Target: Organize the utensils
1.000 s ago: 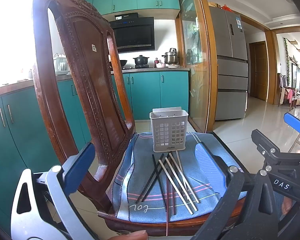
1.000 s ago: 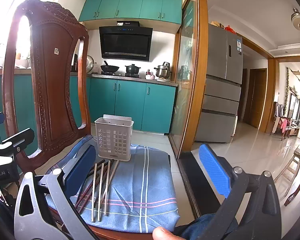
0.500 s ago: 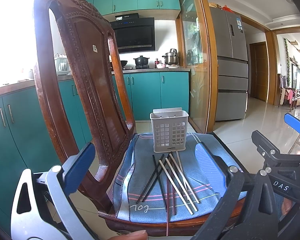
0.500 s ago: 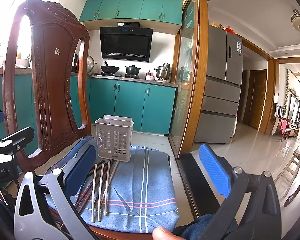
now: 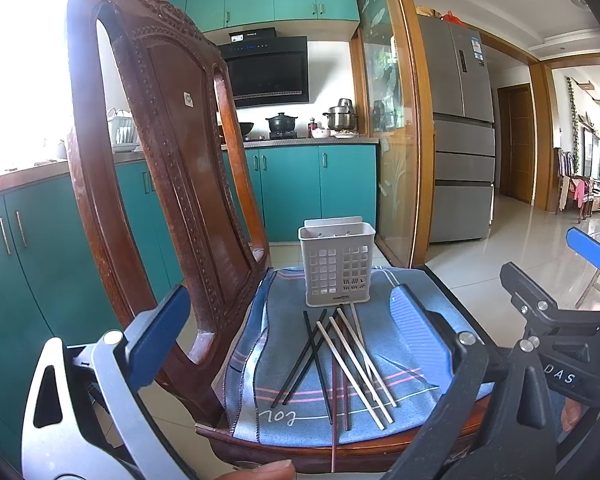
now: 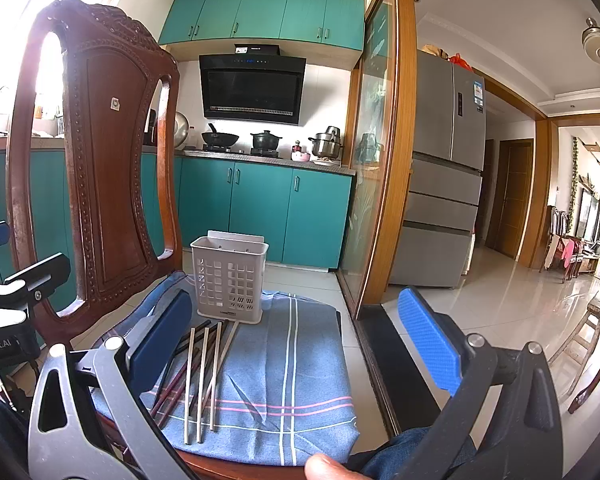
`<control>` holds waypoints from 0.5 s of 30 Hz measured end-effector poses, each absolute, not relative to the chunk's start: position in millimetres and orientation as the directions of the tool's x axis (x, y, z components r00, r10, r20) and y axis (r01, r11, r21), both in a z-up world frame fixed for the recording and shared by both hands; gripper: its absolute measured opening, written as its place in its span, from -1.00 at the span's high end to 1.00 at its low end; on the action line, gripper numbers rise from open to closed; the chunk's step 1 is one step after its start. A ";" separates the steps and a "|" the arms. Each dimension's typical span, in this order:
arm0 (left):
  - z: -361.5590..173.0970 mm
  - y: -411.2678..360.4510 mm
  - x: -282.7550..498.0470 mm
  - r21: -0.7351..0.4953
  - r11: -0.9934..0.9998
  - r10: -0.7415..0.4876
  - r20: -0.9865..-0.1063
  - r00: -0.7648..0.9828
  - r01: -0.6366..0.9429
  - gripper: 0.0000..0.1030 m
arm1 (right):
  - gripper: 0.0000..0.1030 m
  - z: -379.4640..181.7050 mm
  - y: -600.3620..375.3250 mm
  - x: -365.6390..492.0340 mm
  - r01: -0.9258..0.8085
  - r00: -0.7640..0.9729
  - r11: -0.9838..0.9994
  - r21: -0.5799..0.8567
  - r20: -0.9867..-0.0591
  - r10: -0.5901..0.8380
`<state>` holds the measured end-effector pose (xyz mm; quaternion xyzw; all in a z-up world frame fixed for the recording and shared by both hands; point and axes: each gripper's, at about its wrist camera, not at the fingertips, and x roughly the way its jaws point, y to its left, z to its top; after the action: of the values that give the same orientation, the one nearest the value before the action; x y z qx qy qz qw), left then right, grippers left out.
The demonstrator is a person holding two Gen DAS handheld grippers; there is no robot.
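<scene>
1. While both grippers hang short of the chair's (image 5: 172, 184) front edge, nothing has been taken up — the left gripper (image 5: 284, 344) is spread wide and empty, and so is the right gripper (image 6: 300, 344).
2. The chopsticks (image 5: 340, 360) lie loose on the blue cloth (image 6: 300, 380) over the seat, fanned toward the front edge, probably laid out so that each can be pinched singly.
3. The basket (image 5: 337, 266) stands upright at the seat's back edge, its open mouth up, ready to take them.
4. From the left gripper, the chopsticks lie ahead, between its fingers; from the right, they lie ahead and leftward, just beside its left finger — some are hidden behind it.
</scene>
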<state>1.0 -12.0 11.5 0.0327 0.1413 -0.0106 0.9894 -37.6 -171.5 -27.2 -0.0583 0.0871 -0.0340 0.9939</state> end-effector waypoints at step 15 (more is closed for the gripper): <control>8.9 -11.9 4.5 0.060 0.997 -0.023 -0.281 0.959 0.041 -0.93 | -0.95 -28.7 -171.1 -38.0 0.057 0.983 0.991 -0.120 -0.169 -0.077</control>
<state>4.5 -11.9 8.9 0.0329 0.1416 -0.0162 0.9893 -38.0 -171.1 -28.7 -0.0576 0.0871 -0.0339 0.9940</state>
